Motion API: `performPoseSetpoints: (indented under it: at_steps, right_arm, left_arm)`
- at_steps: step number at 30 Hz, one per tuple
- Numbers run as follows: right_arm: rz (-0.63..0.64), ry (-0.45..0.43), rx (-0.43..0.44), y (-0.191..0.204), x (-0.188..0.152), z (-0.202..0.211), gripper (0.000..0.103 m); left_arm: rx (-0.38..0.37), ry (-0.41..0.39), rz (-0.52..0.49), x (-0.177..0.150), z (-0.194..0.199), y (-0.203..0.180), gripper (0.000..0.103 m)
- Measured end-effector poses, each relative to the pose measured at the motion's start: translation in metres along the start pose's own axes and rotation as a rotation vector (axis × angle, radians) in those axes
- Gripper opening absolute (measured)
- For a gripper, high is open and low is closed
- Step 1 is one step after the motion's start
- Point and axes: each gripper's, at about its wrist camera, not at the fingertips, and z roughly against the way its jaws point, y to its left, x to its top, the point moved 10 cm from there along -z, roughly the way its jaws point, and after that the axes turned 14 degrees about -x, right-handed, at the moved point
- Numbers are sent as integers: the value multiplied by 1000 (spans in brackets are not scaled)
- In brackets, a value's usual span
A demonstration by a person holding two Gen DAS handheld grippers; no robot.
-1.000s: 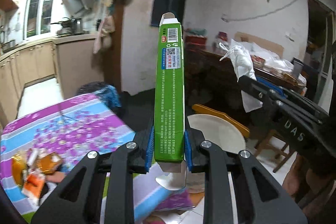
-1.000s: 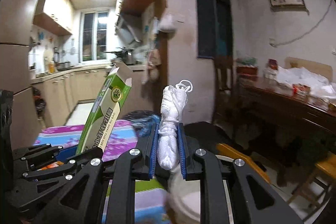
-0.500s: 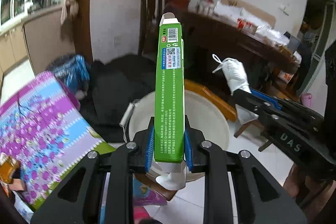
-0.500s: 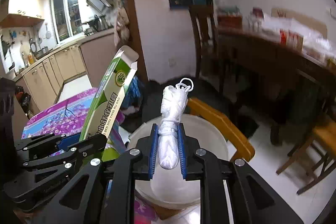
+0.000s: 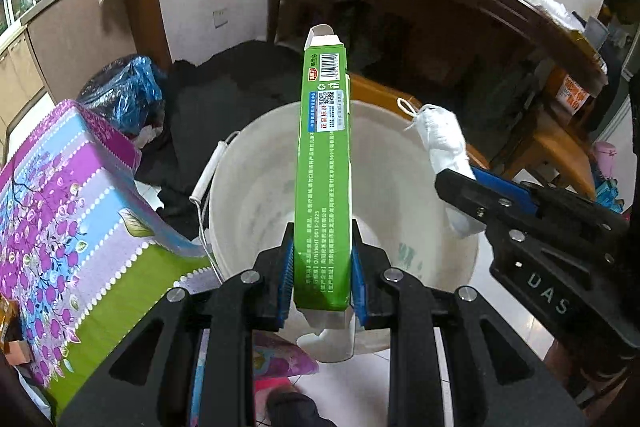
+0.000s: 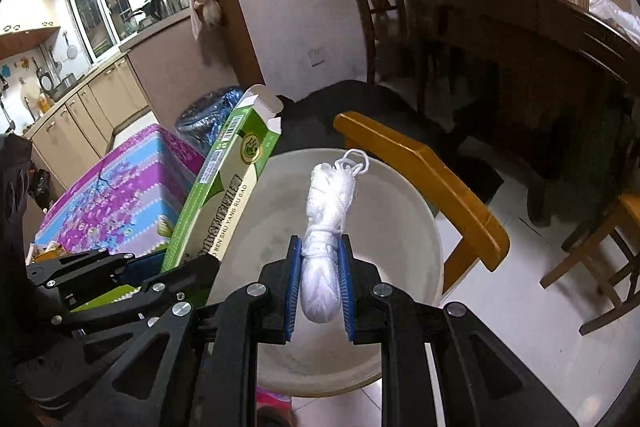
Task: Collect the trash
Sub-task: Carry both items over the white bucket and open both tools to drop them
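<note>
1. Below both tools, on the pale tiled floor (image 6: pixel 520 307), stands a big white bucket (image 5: pixel 256 195) with a wire handle; its mouth is open upward and I see nothing lying inside it.
2. Left of the bucket is the worktop (image 5: pixel 76 211), covered with a cloth in purple, blue and green with small flowers. Its corner is just beside the bucket rim.
3. Behind the bucket, a yellow wooden chair back (image 6: pixel 424 171) passes along the far rim, and further back is a dark wooden table (image 6: pixel 520 39) with white bags and boxes on it.
4. Near the wall, a blue plastic bag (image 5: pixel 128 91) sits on the floor next to some black cloth.
5. The left tool (image 5: pixel 322 279) is closed on a long green carton (image 5: pixel 324 179), gripped by its narrow sides near the lower end. The carton points up and away over the bucket mouth, with its top flap open.
6. The right tool (image 6: pixel 319 283) is closed on a small white bundle (image 6: pixel 326 227), wrapped tight with a string loop at the top. The blue pads (image 6: pixel 293 287) press on its lower part, and it hangs above the bucket, just beside the carton.
</note>
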Motion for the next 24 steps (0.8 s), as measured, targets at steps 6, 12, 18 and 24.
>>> performPoseSetpoints:
  at_steps: [6,12,18,24]
  right_arm:
    - [-3,10,4,1,-1,-9,19]
    - [-12,17,9,1,-3,-16,20]
    - [-33,7,19,1,-4,-17,35]
    - [-35,1,20,4,-6,-15,36]
  left_arm:
    - [20,16,8,-1,-8,4,23]
    - [46,16,-2,1,-11,1,24]
    - [68,12,8,1,-12,6,30]
    - [74,5,7,1,-12,6,31]
